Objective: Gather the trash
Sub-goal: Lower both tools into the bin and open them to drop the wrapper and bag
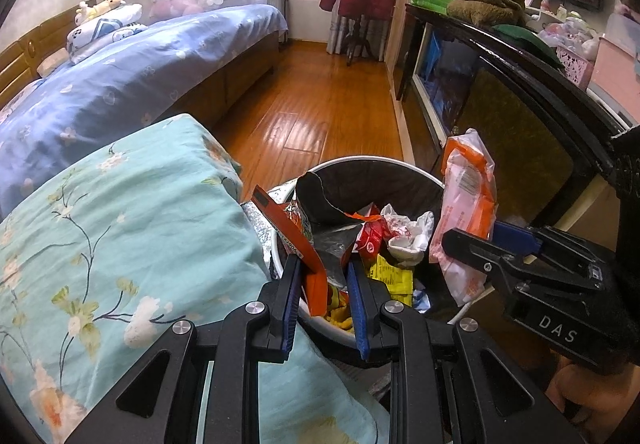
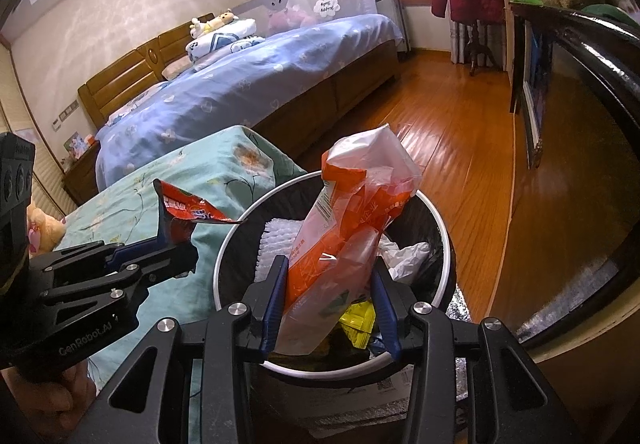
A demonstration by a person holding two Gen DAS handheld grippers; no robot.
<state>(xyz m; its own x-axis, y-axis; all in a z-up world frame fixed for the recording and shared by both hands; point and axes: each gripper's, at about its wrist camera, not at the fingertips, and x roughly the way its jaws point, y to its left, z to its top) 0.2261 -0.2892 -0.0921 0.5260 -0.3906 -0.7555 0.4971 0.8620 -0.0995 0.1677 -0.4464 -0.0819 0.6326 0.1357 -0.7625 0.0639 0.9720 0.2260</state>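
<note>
- The left tool [image 1: 324,276] is part-way spread, its blue-padded fingers [image 1: 290,300] either side of a red-orange snack wrapper [image 1: 298,240]. From the right wrist view the same wrapper [image 2: 188,210] is seen pinched at its lower edge, its crumpled top flaring above the tool [image 2: 188,250].
- The wrapper hangs over the near-left rim of the trash bin [image 1: 340,164] — partly above the opening, partly above the floral bedspread [image 1: 120,212].
- The right tool [image 2: 330,296] is spread to about the width of an orange-and-clear plastic bag [image 2: 352,228] and grips it at the lower half; both pads press the bag's sides.
- The bag stands upright, slightly tilted, directly above the bin's opening [image 2: 436,220]. In the left wrist view the bag [image 1: 466,204] sits at the bin's right rim, held by the right tool [image 1: 460,244].
- Inside the black-lined bin lie crumpled white paper [image 1: 410,234], a red packet [image 1: 372,234] and a yellow packet [image 1: 394,276].
- Writing: "DAS" in white on the right tool's body [image 1: 558,328]; "GenRobot.AI" on the left tool's body [image 2: 86,342]. Print on the wrapper and bag is too small to read, apart from a row of digits along the wrapper's edge.
- The bin stands on the wooden floor [image 1: 304,104] between the bed [image 1: 140,72] and a dark cabinet [image 1: 520,132].
</note>
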